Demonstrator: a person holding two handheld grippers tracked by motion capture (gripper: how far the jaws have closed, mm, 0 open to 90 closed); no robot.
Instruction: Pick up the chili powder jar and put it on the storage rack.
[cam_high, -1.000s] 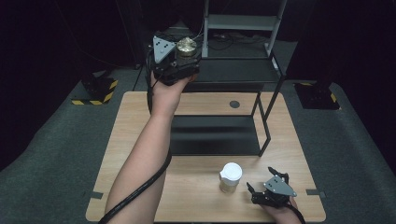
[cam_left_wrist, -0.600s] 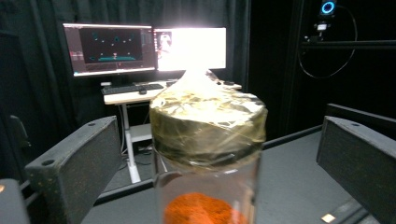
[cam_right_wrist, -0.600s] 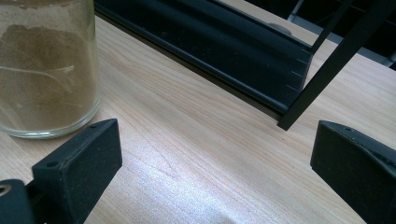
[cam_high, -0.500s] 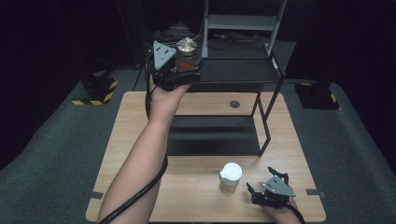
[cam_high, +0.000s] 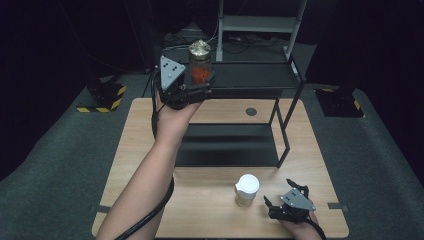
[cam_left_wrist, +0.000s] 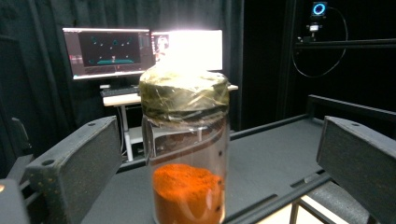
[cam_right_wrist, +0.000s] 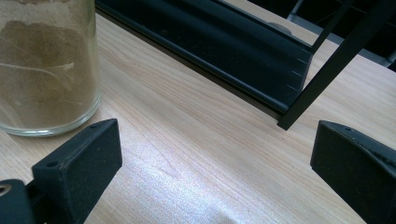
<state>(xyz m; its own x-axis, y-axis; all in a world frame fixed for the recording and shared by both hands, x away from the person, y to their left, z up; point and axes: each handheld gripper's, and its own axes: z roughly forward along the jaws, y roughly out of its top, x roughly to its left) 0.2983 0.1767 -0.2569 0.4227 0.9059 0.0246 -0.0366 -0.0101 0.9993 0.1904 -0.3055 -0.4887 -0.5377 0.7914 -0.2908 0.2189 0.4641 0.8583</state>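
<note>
A glass jar of orange-red powder (cam_high: 200, 67) with a gold foil-wrapped lid stands upright on the top shelf of a black rack (cam_high: 255, 75). My left gripper (cam_high: 199, 85) is open around it. In the left gripper view the jar (cam_left_wrist: 187, 154) sits between the two jaws with a gap on each side. A second jar (cam_high: 247, 189) with a white lid and beige powder stands on the wooden table near the front. My right gripper (cam_high: 277, 191) rests open just right of it, holding nothing. In the right gripper view that jar (cam_right_wrist: 46, 65) is at the upper left, beyond the left jaw.
The rack's lower shelf (cam_high: 225, 145) lies across the table's middle, and its front right leg (cam_right_wrist: 327, 70) meets the table just ahead of my right gripper (cam_right_wrist: 215, 158). Monitors (cam_left_wrist: 112, 51) glow behind the rack. A round hole (cam_high: 251, 111) marks the table's far side.
The left hand has brought the orange-powder jar down from above the rack onto the top shelf, and its jaws now stand apart from the glass. The right gripper has not moved.
</note>
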